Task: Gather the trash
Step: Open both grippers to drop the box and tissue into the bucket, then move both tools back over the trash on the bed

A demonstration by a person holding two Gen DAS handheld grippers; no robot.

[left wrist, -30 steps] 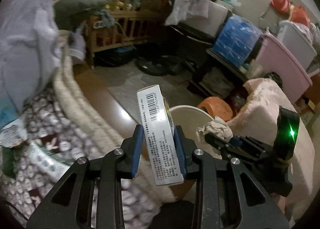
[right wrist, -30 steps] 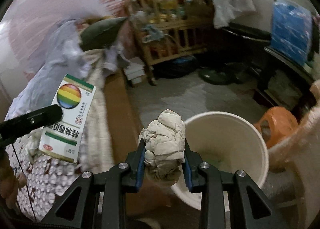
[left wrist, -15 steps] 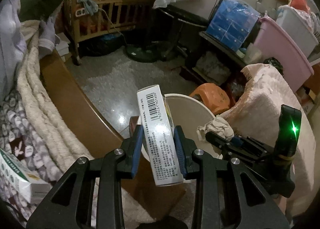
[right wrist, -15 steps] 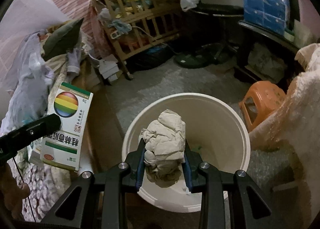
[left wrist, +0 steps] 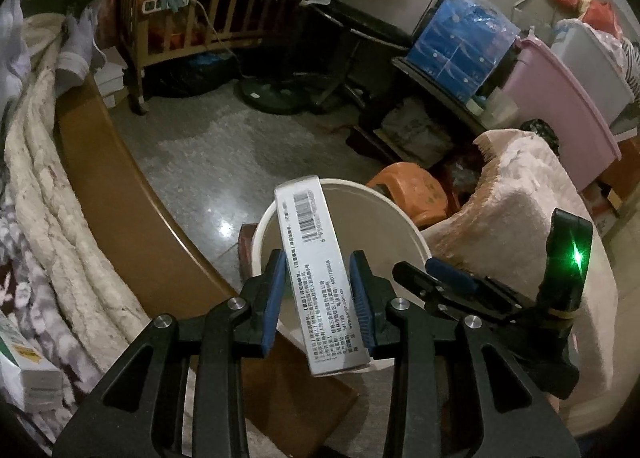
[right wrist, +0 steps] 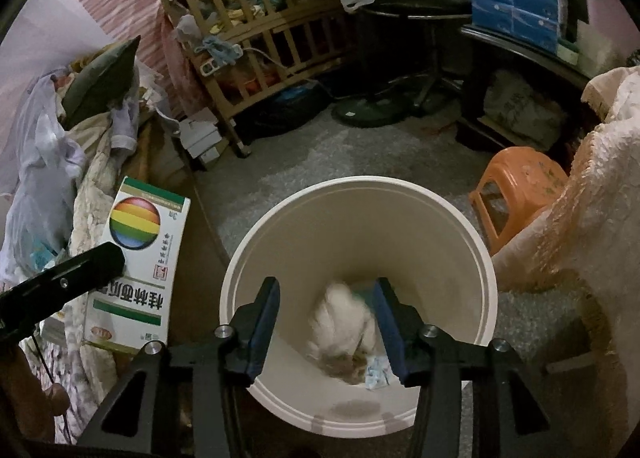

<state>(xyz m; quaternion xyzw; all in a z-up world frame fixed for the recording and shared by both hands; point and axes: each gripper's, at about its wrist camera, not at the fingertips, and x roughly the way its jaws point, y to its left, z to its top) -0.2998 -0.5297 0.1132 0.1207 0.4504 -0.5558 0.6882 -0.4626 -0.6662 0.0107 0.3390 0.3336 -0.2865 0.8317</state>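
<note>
white box [left wrist: 320, 278] over pale bin [left wrist: 384, 226]

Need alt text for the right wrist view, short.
Right gripper hangs over a white bin, jaws opening, with a blurred tissue wad loose between them inside the bin. At left, the left gripper holds a rainbow-printed box beside the bin.

From my feed the box [left wrist: 320, 278] looks like glossy printed card, and its rainbow face [right wrist: 134, 258] catches light. The bin [right wrist: 472, 242] is smooth matt plastic, the blurred wad [right wrist: 344, 330] inside it soft crumpled paper or cloth, I cannot tell which. The stool [right wrist: 516, 186] on the right is shiny moulded plastic. The crib [left wrist: 224, 6] at the far side is bare varnished wood. The floor [left wrist: 224, 162] is polished speckled stone, and the blanket [left wrist: 520, 210] is nubbly cloth.
</note>
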